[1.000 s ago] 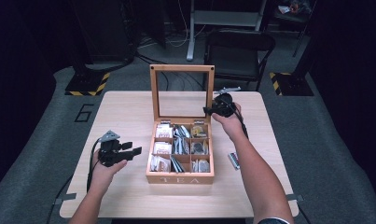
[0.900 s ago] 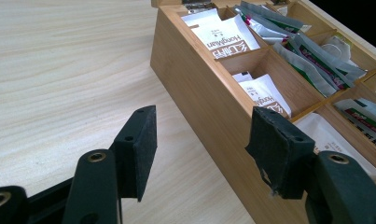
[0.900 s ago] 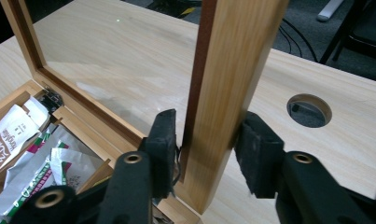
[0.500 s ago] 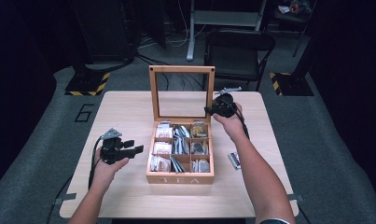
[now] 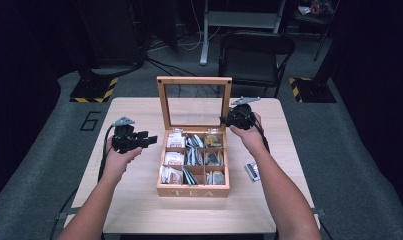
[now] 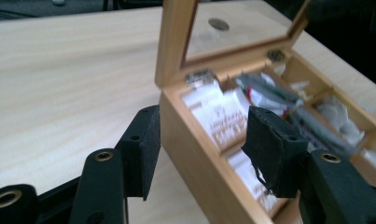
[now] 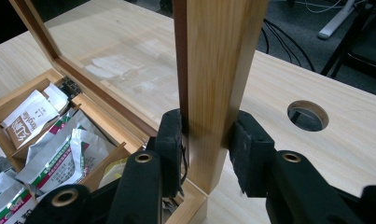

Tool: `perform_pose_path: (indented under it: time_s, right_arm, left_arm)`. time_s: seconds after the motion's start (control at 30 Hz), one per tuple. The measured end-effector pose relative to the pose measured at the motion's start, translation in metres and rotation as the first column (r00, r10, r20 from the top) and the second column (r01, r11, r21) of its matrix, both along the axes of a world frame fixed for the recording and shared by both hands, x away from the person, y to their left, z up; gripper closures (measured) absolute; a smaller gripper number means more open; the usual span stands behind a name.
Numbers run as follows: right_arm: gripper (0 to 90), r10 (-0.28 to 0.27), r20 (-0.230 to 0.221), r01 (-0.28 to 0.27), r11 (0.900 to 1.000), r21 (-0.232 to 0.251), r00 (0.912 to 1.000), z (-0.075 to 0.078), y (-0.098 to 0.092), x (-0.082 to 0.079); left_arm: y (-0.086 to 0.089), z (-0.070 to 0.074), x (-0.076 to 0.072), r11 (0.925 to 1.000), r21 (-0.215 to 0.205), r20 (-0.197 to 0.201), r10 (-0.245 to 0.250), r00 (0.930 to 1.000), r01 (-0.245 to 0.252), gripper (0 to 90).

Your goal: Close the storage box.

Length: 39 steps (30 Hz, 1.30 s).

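light wooden tea box with six small compartments (image 5: 193, 189) sits in the middle of the pale wooden table (image 5: 139, 210), front with the letters turned to the person, long sides running from near edge to far edge. glass-paned wooden lid (image 5: 194, 102) stands straight up at the far side, tall and open, flat face to the person. paper and foil tea bags (image 5: 194, 156) packed in rows inside the compartments.

right gripper (image 5: 224, 120) at the lid's right upright post, jaws just closing in, one pad (image 7: 169, 140) touching one side of the post (image 7: 213, 88), other pad just beside the other side; hard to tell if squeezed tight yet.

left gripper (image 5: 151, 140) held up just beside the box's left wall, pointing across at it, jaws part open and just closing a bit, nothing pinched; seen from its own camera, box corner (image 6: 195, 154) between the two pads (image 6: 148, 149), not touched.

small dark packet (image 5: 252, 171) lies flat on the table right of the box.
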State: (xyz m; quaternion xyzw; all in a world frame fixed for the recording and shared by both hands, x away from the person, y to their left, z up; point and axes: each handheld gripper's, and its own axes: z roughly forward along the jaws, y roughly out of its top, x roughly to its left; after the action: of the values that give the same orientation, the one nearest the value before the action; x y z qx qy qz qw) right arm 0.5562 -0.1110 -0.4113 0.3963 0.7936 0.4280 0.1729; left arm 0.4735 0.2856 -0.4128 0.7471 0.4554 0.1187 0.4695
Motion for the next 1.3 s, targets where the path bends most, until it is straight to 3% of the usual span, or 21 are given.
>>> perform_pose_path:
  time_s: [0.13, 0.47, 0.53, 0.8, 1.07, 1.3]
  right_arm:
    - [65.7, 0.007, 0.007, -0.007, 1.0, -0.005, 1.0, 0.0, 0.0, -0.001]
    - [65.8, 0.003, 0.02, -0.003, 1.0, 0.006, 0.9998, -0.002, -0.001, -0.003]
    - [65.8, 0.004, 0.021, -0.004, 1.0, 0.005, 0.9998, -0.002, -0.001, -0.004]
    - [65.6, 0.008, 0.029, -0.008, 1.0, 0.006, 0.9996, -0.002, -0.001, -0.006]
    - [65.4, 0.005, 0.039, -0.005, 1.0, 0.014, 0.9992, -0.004, -0.002, -0.008]
    - [65.0, 0.011, 0.043, -0.011, 1.0, 0.011, 0.999, -0.004, -0.002, -0.009]
  left_arm:
    - [-0.006, 0.013, 0.017, 0.9999, -0.009, 0.015, 0.01, 0.9998, -0.01, 45.5]
    - [-0.026, 0.033, 0.043, 0.9981, 0.061, 0.041, -0.014, 0.999, 0.011, 49.2]
    - [-0.028, 0.034, 0.047, 0.995, 0.098, 0.061, -0.023, 0.9979, 0.017, 49.6]
    - [-0.034, 0.039, 0.053, 0.9925, 0.122, 0.139, -0.027, 0.9899, 0.01, 51.6]
    - [-0.04, 0.043, 0.057, 0.9914, 0.128, 0.158, -0.048, 0.9863, 0.028, 56.2]
    - [-0.04, 0.045, 0.059, 0.9933, 0.115, 0.154, -0.027, 0.9878, 0.009, 62.4]
